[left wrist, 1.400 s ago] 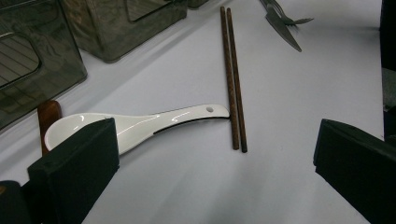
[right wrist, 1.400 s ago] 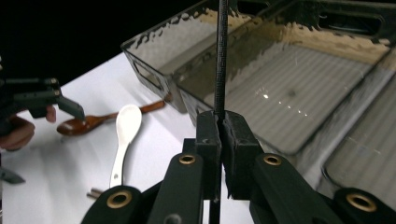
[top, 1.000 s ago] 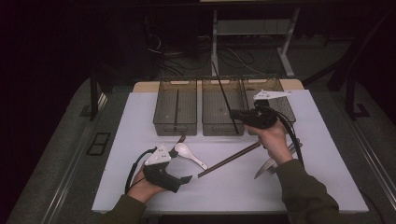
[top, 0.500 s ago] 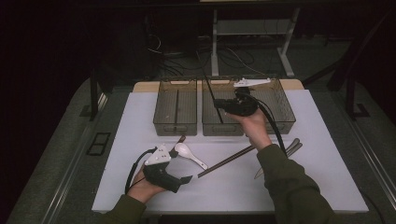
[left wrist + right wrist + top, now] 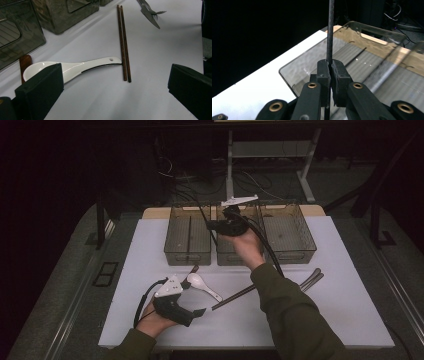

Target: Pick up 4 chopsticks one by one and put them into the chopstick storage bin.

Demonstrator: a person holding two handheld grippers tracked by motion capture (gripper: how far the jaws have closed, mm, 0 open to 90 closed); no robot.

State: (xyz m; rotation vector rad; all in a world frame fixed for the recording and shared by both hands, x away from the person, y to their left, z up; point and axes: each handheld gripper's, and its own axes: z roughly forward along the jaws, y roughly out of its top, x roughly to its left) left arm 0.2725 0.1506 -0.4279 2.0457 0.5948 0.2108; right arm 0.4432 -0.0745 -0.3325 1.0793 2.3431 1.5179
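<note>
My right claw (image 5: 329, 72) was pinched tight on a thin black stick (image 5: 331, 30), which stood straight up above the bins (image 5: 292, 232). It looked light, stiff and smooth, so it could slip or swing. I think a hold nearer its middle was best. My left claw (image 5: 197, 312) sat wide open and empty on the table (image 5: 350, 315), near the white spoon (image 5: 75, 67) and brown chopsticks (image 5: 123, 45).

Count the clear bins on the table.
3, side by side along the far edge of the white mat: the left bin, the middle bin under the right gripper, which holds a black chopstick, and the right bin.
</note>
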